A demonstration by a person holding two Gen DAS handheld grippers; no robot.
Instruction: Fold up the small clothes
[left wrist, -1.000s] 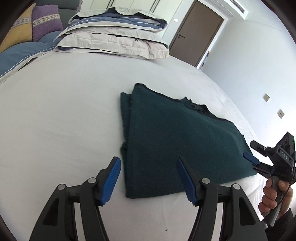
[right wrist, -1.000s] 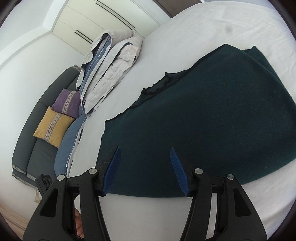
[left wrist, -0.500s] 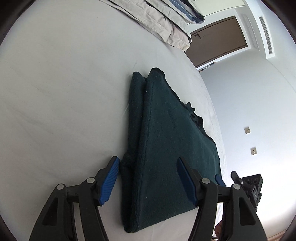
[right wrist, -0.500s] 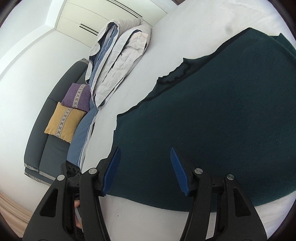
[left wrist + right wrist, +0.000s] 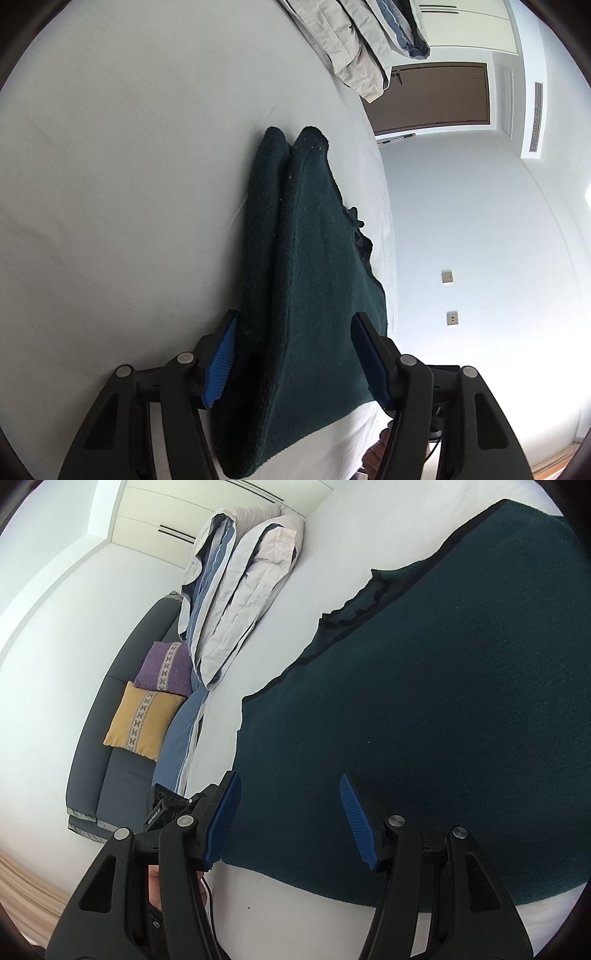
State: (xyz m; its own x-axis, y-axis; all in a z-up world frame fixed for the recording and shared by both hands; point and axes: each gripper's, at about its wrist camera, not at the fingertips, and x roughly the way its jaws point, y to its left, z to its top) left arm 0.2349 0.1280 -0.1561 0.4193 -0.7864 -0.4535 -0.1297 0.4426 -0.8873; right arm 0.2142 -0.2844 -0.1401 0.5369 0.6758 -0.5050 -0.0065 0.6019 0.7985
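1. One dark green garment [image 5: 314, 295] lies folded on the white bed [image 5: 129, 184]; its surface is fuzzy, like knit or fleece; in the left wrist view two rounded folded edges run side by side away from the camera, so it sits in at least two layers; in the right wrist view its far edge is darker and wavy, with a ribbed, notched section.
2. The left gripper [image 5: 295, 358] is low at the garment's near end with its blue-padded fingers [image 5: 221, 358] spread wide; the folded edge lies between them, but whether either pad touches the cloth cannot be told.
3. The right gripper [image 5: 291, 819] hangs over the garment's near corner, its fingers [image 5: 356, 821] also wide apart and clamped on nothing; cloth fills the gap behind them.
4. A stack of folded beige and blue bedding [image 5: 240, 587] rests on the bed beyond the garment, well apart from it.
5. Beside the bed stands a grey sofa [image 5: 122, 701] with a purple cushion [image 5: 164, 668] and a yellow cushion [image 5: 142, 720], the two touching.
6. A brown door [image 5: 436, 98] and two wall sockets [image 5: 447, 277] show past the bed's far side.
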